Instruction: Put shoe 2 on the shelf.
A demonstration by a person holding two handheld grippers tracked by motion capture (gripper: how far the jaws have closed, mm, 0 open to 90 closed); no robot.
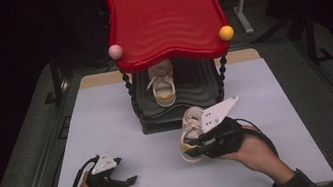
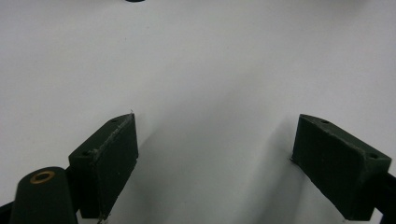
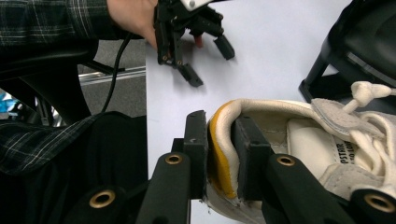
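my right hand-held gripper [image 3: 219,154] pinches only the white sneaker [image 3: 299,140]'s heel collar, so it could slip out and drop short of the shoe rack [image 1: 181,116], while my left hand-held gripper [image 2: 215,163] rests apart on the counter [image 1: 110,133].

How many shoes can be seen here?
2. One shoe stands on the lower shelf of the rack; the other shoe is held by its heel in the right gripper. More may be hidden.
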